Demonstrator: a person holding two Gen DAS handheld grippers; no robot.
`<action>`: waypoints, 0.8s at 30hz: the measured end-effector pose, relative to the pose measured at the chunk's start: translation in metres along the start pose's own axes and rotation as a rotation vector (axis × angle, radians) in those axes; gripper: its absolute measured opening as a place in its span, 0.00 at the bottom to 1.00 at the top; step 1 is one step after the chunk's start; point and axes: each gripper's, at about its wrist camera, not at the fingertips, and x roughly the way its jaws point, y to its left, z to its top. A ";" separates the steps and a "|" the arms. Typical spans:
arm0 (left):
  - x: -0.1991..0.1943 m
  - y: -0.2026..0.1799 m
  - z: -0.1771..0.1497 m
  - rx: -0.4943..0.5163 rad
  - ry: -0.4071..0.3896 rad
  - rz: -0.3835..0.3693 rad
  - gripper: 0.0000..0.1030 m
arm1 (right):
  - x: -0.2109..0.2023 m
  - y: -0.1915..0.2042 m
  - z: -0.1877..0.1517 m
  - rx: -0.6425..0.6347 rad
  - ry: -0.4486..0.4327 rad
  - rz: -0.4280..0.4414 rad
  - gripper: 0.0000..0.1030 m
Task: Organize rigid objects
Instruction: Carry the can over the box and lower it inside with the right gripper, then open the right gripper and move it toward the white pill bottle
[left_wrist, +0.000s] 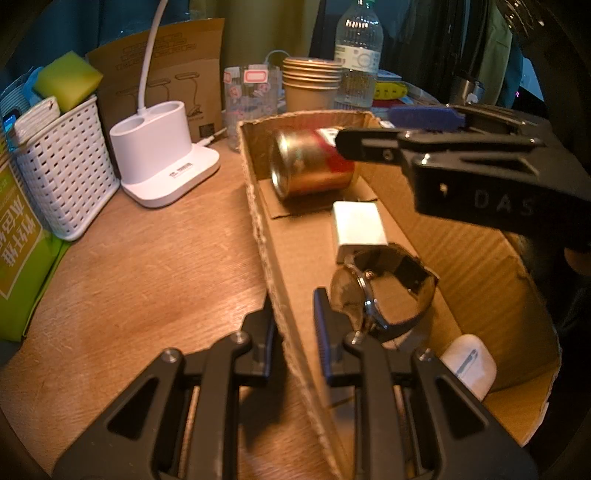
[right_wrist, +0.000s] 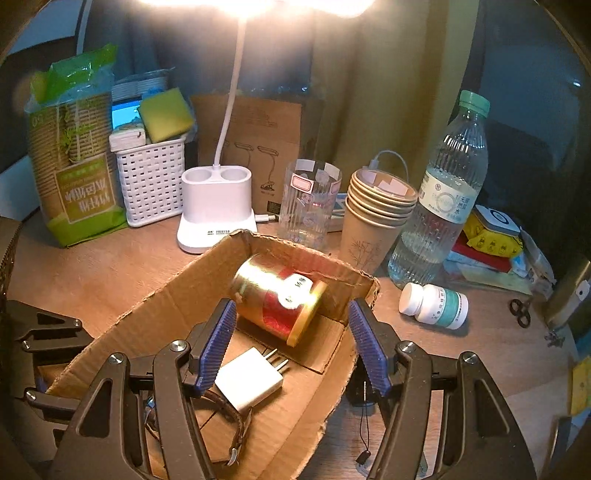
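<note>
An open cardboard box (left_wrist: 258, 206) (right_wrist: 155, 317) lies on the wooden table. Inside it are a gold and red tin (left_wrist: 310, 166) (right_wrist: 277, 299) on its side, a white charger plug (left_wrist: 360, 230) (right_wrist: 249, 382), a wristwatch (left_wrist: 384, 295) (right_wrist: 229, 417) and a white earbud case (left_wrist: 469, 365). My left gripper (left_wrist: 293, 306) is shut on the box's left wall, one finger on each side. My right gripper (right_wrist: 293, 343) (left_wrist: 391, 129) hangs open and empty over the box's far right corner. A white pill bottle (right_wrist: 434, 301) lies on the table right of the box.
Behind the box stand a white lamp base (right_wrist: 216, 206), a clear glass (right_wrist: 308, 203), stacked paper cups (right_wrist: 376, 221) and a water bottle (right_wrist: 439, 199). A white basket (left_wrist: 66, 170) and a green pack (right_wrist: 74, 177) stand at the left. Keys (right_wrist: 519, 312) lie at the far right.
</note>
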 end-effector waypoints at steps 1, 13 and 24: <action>0.000 0.000 0.000 0.000 0.000 0.000 0.19 | 0.000 0.000 0.000 0.001 -0.001 0.000 0.65; 0.000 -0.001 0.000 0.000 0.000 0.000 0.19 | -0.016 -0.014 -0.002 0.039 -0.031 -0.022 0.65; 0.000 0.000 0.000 0.000 0.000 0.000 0.19 | -0.028 -0.046 -0.010 0.114 -0.049 -0.080 0.71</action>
